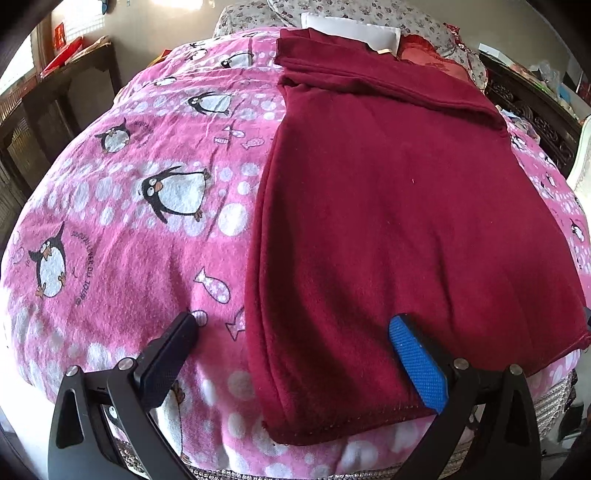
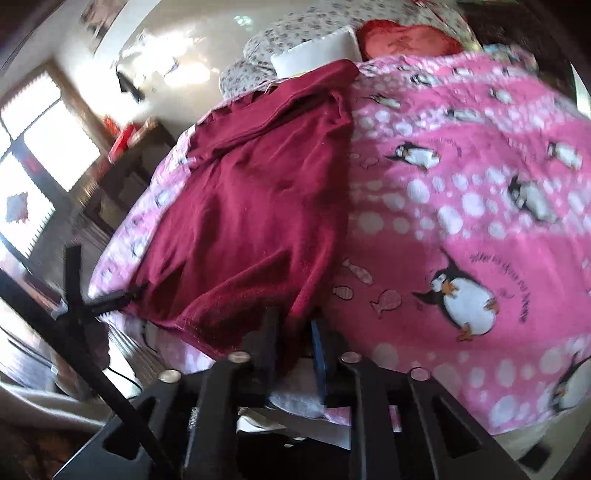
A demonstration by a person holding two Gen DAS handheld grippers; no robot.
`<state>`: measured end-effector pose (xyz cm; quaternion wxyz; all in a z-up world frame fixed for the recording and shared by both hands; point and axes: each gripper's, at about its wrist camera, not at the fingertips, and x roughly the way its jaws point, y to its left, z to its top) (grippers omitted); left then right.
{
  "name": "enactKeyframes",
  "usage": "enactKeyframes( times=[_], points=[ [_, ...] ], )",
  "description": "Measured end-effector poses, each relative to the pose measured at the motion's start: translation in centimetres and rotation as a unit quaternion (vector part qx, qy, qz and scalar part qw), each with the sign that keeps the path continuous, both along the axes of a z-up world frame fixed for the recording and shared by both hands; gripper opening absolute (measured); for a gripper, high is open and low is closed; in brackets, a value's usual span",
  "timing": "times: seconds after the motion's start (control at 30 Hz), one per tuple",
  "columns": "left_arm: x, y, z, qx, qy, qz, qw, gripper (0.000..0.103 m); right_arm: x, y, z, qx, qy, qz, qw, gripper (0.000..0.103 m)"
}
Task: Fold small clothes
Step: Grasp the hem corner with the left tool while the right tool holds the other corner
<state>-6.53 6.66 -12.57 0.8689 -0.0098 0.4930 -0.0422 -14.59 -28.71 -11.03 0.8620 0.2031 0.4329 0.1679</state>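
Fingers of the right gripper (image 2: 295, 332) stand close together with the near right corner of the dark red fleece garment (image 2: 251, 206) between them; the black finger (image 2: 271, 332) is on one side of the cloth and the blue-padded finger (image 2: 318, 347) on the other, but the picture is blurred and I cannot tell whether the pads already press the cloth or only enclose it. The left gripper (image 1: 291, 354) is spread wide: its black finger (image 1: 173, 350) rests over the pink penguin-print fleece blanket (image 1: 122, 229) at about 7 o'clock of the left wrist view, and its blue-padded finger (image 1: 417, 365) lies on top of the garment at about 5 o'clock, so the left side edge and near left corner of the garment sit between the two, not pinched. The garment lies flat along the bed, the bottom hem toward the person at 6 o'clock and the folded sleeve part far away at 12 o'clock, just before a white pillow (image 1: 351, 29). In my judgement the step in hand is to take both near corners for a fold away from the person. To do it well, the left gripper should go lower, so that one finger slides under the hem, and pinch all layers, not the blanket with them. Both corners should then rise together and level, otherwise the soft fleece will twist or the folded sleeve will open.
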Motion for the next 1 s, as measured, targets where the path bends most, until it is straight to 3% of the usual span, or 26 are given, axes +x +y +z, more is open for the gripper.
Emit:
enactKeyframes(
  times=[0.13,0.2,0.27,0.3,0.33,0.43,0.47,0.57,0.7,0.87,1.0],
  points=[
    [0.0,0.0,0.0,0.0,0.001,0.001,1.0,0.103,0.1,0.1,-0.1,0.022,-0.002,0.007,1.0,0.042],
    [0.0,-0.1,0.0,0.002,-0.001,0.001,1.0,0.103,0.3,0.4,-0.2,0.018,-0.005,0.01,1.0,0.043],
    [-0.1,-0.1,0.1,0.001,0.003,-0.001,1.0,0.103,0.5,0.6,-0.3,0.009,-0.01,0.015,1.0,0.037],
    [-0.1,-0.1,0.2,0.001,0.006,-0.003,1.0,0.102,0.5,0.8,0.0,-0.009,-0.017,0.021,1.0,0.021],
    [-0.2,-0.2,0.3,-0.004,0.006,-0.007,0.9999,0.088,0.5,0.8,0.2,-0.009,-0.021,0.026,0.999,0.01],
    [-0.1,-0.3,1.6,-0.031,0.015,-0.036,0.9988,0.023,1.2,0.2,1.5,0.057,-0.046,0.046,0.996,0.009],
    [0.2,0.0,2.0,-0.045,0.023,-0.039,0.998,0.012,1.6,0.2,2.2,0.067,-0.058,0.051,0.995,0.009],
    [1.7,1.0,3.3,-0.084,0.038,-0.05,0.9945,0.007,3.0,0.4,4.8,0.094,-0.103,0.071,0.988,0.009],
    [3.7,2.5,7.0,-0.101,-0.001,-0.052,0.9935,0.007,5.6,0.4,7.9,0.1,-0.15,0.068,0.981,0.009],
    [8.6,4.0,11.4,-0.121,-0.037,-0.045,0.991,0.007,11.1,0.8,10.7,0.085,-0.165,0.063,0.981,0.009],
    [14.9,4.3,14.6,-0.138,-0.053,-0.03,0.9885,0.007,17.0,0.3,12.9,0.064,-0.172,0.041,0.982,0.009]
  ],
)
